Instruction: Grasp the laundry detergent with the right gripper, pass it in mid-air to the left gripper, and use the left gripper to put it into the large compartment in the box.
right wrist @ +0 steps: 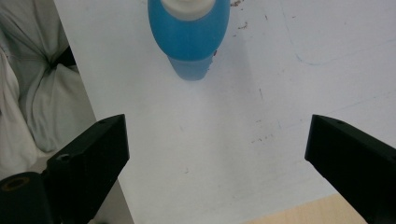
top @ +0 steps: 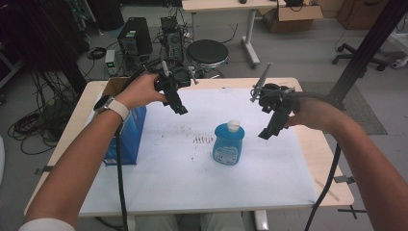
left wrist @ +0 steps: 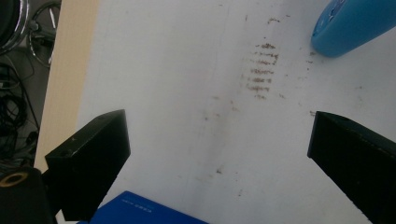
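Note:
A blue bottle [top: 228, 143] with a white cap stands upright near the middle of the white sheet [top: 192, 183] that covers the table. My left gripper [top: 180, 108] hangs in the air to the bottle's upper left, jaws wide apart with nothing between them. My right gripper [top: 267, 132] hovers to the bottle's right, also open and empty. In the left gripper view the bottle [left wrist: 350, 25] shows at the top right corner, beyond the open gripper [left wrist: 217, 154]. In the right gripper view the bottle [right wrist: 189, 32] lies straight ahead at the top, past the open gripper [right wrist: 217, 154].
A blue box [top: 127, 137] stands at the table's left side under my left forearm; its corner [left wrist: 140, 212] shows in the left gripper view. Brown smudges [top: 203, 139] mark the sheet left of the bottle. Beyond the table stand a black stool [top: 207, 53] and computer cases [top: 134, 38].

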